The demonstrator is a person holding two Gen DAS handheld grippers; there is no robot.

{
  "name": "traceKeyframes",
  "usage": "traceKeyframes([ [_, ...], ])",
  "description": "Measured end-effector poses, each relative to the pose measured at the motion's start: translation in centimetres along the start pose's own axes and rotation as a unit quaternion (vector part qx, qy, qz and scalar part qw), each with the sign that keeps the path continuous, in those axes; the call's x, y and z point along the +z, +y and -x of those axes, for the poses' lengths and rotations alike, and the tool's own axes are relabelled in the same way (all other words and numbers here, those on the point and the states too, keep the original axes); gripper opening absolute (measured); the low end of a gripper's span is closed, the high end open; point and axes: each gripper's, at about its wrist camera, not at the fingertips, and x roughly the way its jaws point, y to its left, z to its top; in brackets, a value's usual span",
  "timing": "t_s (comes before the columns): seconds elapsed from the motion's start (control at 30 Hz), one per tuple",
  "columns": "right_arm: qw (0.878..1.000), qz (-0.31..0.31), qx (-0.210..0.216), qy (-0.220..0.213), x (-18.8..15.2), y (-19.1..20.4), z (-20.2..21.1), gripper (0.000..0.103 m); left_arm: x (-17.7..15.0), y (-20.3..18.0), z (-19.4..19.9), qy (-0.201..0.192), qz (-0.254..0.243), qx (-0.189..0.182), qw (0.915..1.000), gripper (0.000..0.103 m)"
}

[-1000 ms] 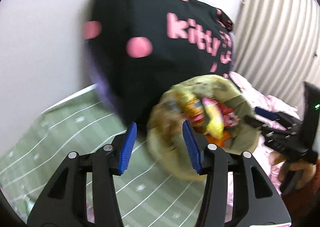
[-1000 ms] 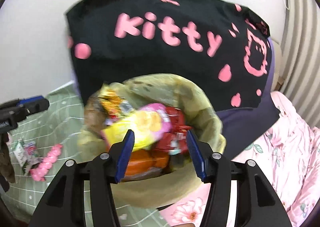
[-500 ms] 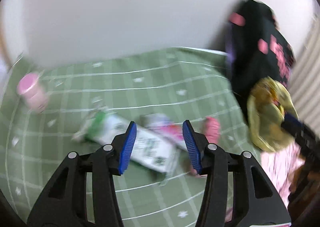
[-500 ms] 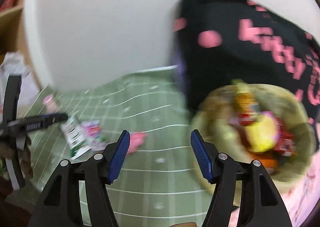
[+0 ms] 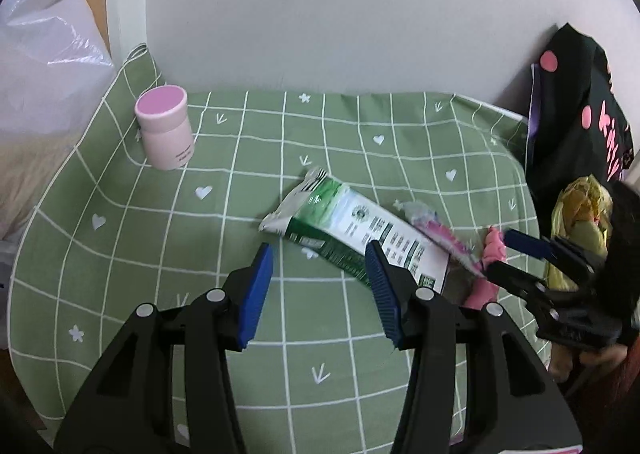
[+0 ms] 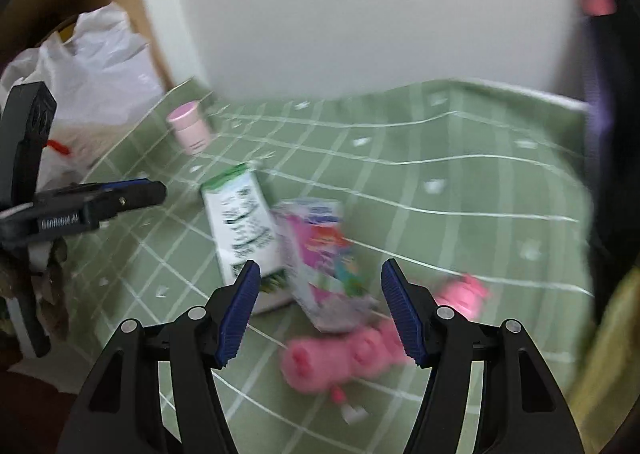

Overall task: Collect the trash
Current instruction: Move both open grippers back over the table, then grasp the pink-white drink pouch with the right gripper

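Ahead of the right tool (image 6: 316,310), whose jaws have just been opening and stand wide with nothing gripped, the pink-printed wrapper (image 6: 320,258) lies flat on the green checked cloth (image 5: 200,254) over the desk, part of it framed between the pads. A green-and-white carton (image 6: 240,222) touches the wrapper on its left; a pink knobbly piece (image 6: 344,354) lies just below it. The left tool (image 5: 318,286) hangs apart and empty, the carton's near end beside its right pad. The yellow trash bag (image 5: 580,222), already holding litter, sits off to the right.

Risks, as judged:
- The wrapper overlaps the carton, so a closing grip may drag both.
- Thin film may slip from the pads.
- The view is blurred; alignment is uncertain.
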Motion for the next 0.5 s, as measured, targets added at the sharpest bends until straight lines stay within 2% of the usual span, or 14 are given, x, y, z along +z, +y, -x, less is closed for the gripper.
traceKeyframes([
  [0.17,0.998,0.039,-0.003,0.053,0.7,0.3,-3.6,0.042,-0.5,-0.7,-0.3,0.014,-0.010,0.002,0.9998,0.046],
  [0.23,0.997,0.041,0.006,0.061,0.5,0.2,-3.8,0.032,-0.6,-0.9,-0.6,0.018,-0.010,0.001,0.9998,0.046],
  [0.27,0.997,0.039,0.014,0.061,0.3,0.2,-3.6,0.029,-0.6,-1.0,-0.6,0.019,-0.010,-0.001,0.9998,0.046],
  [0.33,0.998,0.037,0.020,0.055,0.1,0.0,-3.0,0.016,-0.7,-1.3,-0.8,0.021,-0.012,-0.003,0.9997,0.046],
  [0.5,0.999,0.017,-0.001,0.035,-0.2,-0.7,-1.0,0.009,-0.8,-1.4,-1.7,0.032,0.002,-0.028,0.9991,0.047],
])
